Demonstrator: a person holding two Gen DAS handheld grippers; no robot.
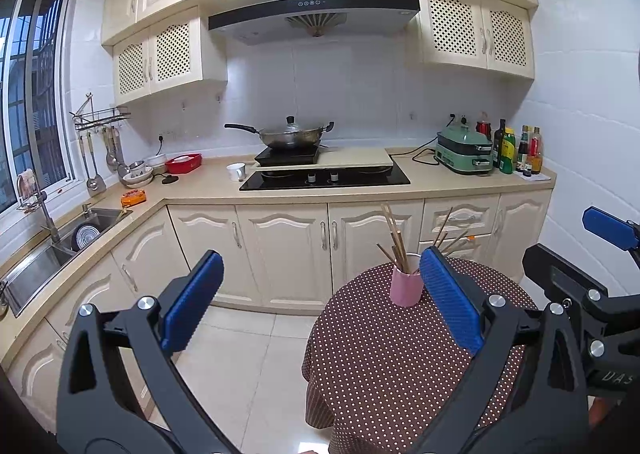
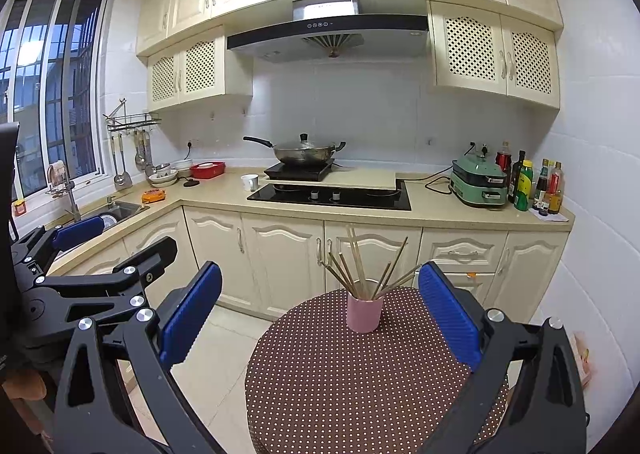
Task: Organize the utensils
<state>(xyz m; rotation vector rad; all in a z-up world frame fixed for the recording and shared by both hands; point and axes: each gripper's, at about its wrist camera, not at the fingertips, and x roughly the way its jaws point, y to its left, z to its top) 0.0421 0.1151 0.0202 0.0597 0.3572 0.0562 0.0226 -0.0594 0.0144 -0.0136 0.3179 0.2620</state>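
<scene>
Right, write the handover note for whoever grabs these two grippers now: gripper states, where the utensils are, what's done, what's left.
Left gripper: open, holding nothing, raised above the near left edge of the table.
Right gripper: open, holding nothing, lined up facing the cup.
Chopsticks: all the ones visible stand in the pink cup, fanned out at different angles.
The cup stands upright toward the far side of the round table with the dotted cloth; nothing else lies on the cloth.
Done: no loose utensils show on the table.
Left: probably nothing here, unless the spread chopsticks need straightening. Ladles hang by the sink; not clearly part of the job.
</scene>
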